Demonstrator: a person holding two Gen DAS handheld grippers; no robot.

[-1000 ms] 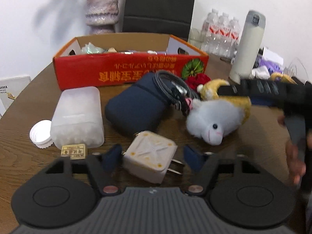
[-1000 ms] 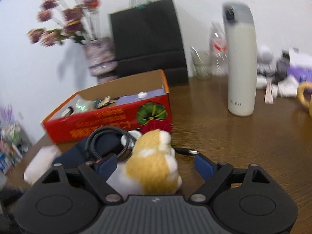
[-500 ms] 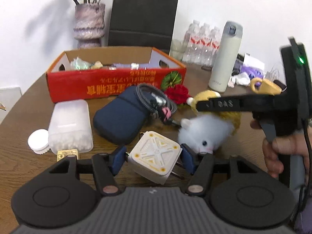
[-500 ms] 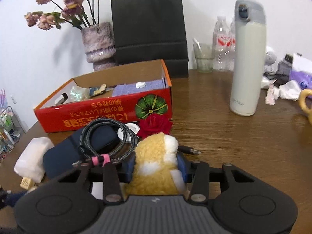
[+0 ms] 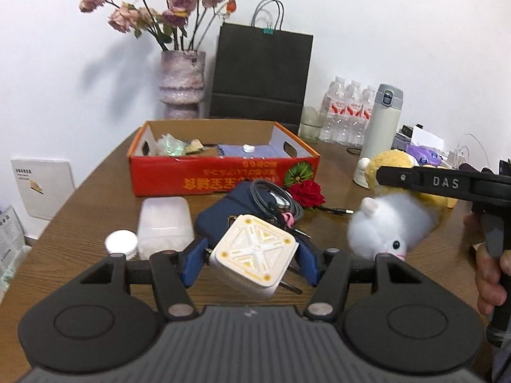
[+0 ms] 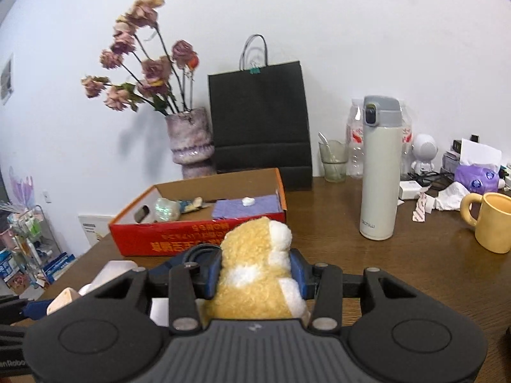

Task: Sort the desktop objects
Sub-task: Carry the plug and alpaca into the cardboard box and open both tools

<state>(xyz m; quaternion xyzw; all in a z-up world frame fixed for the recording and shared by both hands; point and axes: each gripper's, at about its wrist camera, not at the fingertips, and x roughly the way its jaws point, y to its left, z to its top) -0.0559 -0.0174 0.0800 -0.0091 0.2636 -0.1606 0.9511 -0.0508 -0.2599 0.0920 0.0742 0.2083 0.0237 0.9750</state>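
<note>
My left gripper (image 5: 250,260) is shut on a white square charger (image 5: 255,252), held tilted above the table with its prongs pointing right. My right gripper (image 6: 255,271) is shut on a yellow and white plush hamster (image 6: 255,265), its blue pads pressing both sides. In the left wrist view the plush hamster (image 5: 391,226) hangs off the table at the right, under a black finger (image 5: 415,178) of the right gripper. An open red cardboard box (image 5: 223,180) holding several small items stands behind. The red cardboard box (image 6: 179,242) lies just ahead of the plush.
On the table lie a navy pouch (image 5: 220,220) with a coiled cable (image 5: 271,196), a red rose (image 5: 306,191), a frosted plastic box (image 5: 164,220) and a white cap (image 5: 121,242). A thermos (image 6: 380,172), yellow mug (image 6: 495,220), vase (image 6: 191,140) and black bag (image 6: 262,121) stand further back.
The right gripper's jaws closed on the plush hamster and lifted it. The left gripper rose with the charger, which has left the table. Both views now look from higher up.
</note>
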